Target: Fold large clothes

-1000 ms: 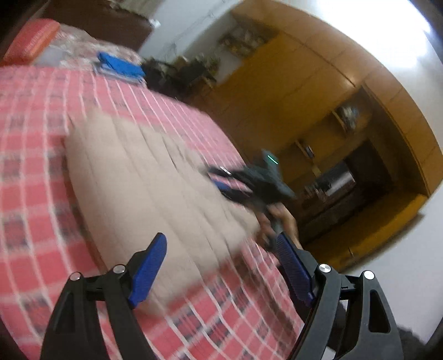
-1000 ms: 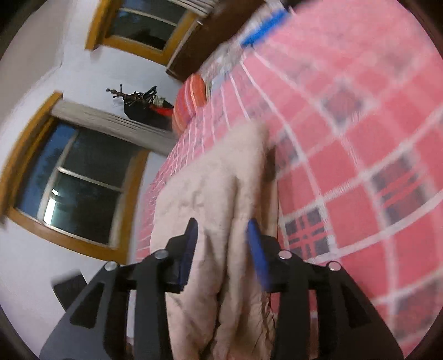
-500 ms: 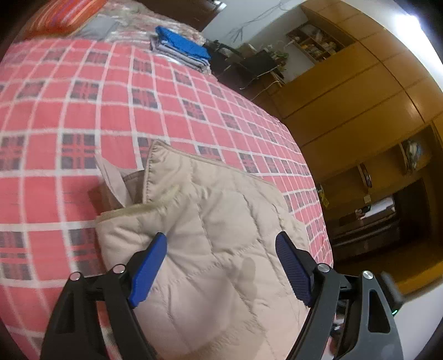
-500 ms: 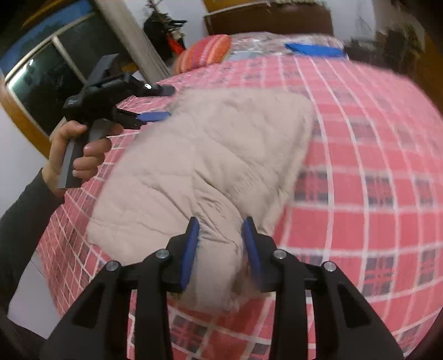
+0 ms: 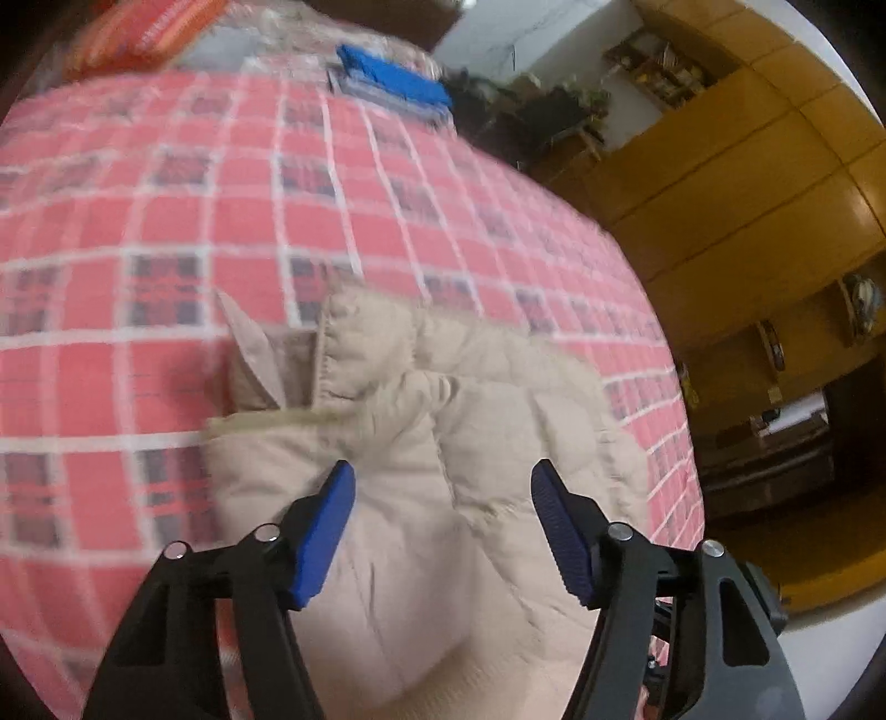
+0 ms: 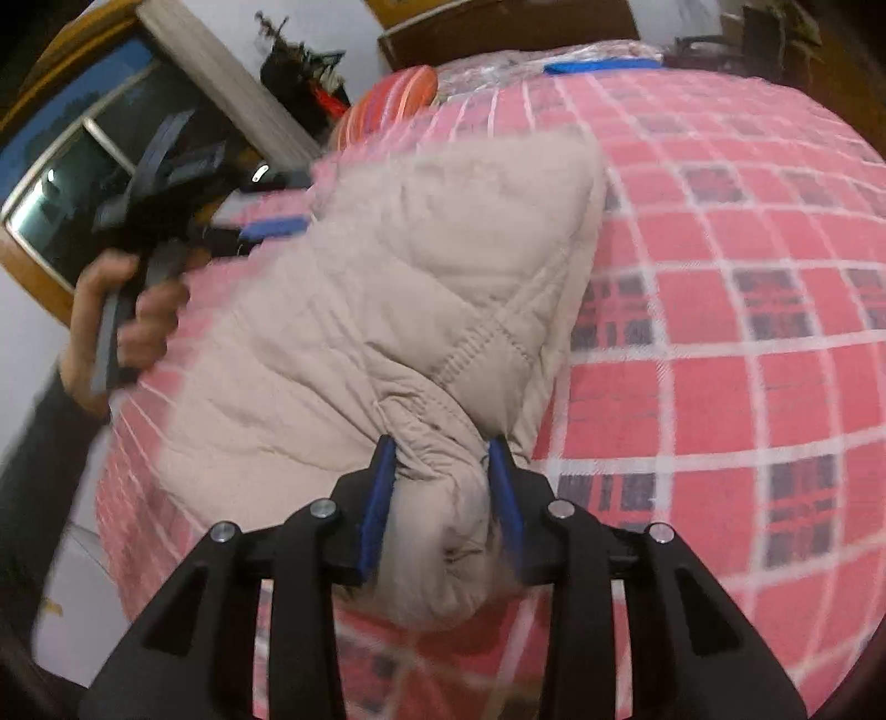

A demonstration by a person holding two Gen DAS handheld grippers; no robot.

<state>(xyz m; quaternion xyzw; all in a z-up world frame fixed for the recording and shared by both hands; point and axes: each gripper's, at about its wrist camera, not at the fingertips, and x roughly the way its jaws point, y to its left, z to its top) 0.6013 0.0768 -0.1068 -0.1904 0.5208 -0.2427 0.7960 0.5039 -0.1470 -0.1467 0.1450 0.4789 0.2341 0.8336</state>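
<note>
A beige quilted jacket (image 5: 443, 454) lies folded on the red checked bedspread (image 5: 221, 221). My left gripper (image 5: 443, 487) hovers open just above its near part, blue pads wide apart with nothing between them. In the right wrist view the same jacket (image 6: 432, 266) stretches away across the bed, and my right gripper (image 6: 443, 465) is shut on a bunched fold at its near end. The left gripper (image 6: 266, 227) shows there too, held by a hand (image 6: 144, 321) at the jacket's far left edge.
A folded blue garment (image 5: 393, 83) and an orange striped pillow (image 5: 138, 33) lie at the head of the bed. Yellow wooden cupboards (image 5: 747, 194) stand to the right of the bed, a window (image 6: 72, 183) to the left. Bare bedspread (image 6: 747, 332) spreads right of the jacket.
The left gripper has swung back over the jacket and come lower toward it. The right gripper kept its hold on the bunched fold and drew it nearer while the jacket settled flatter.
</note>
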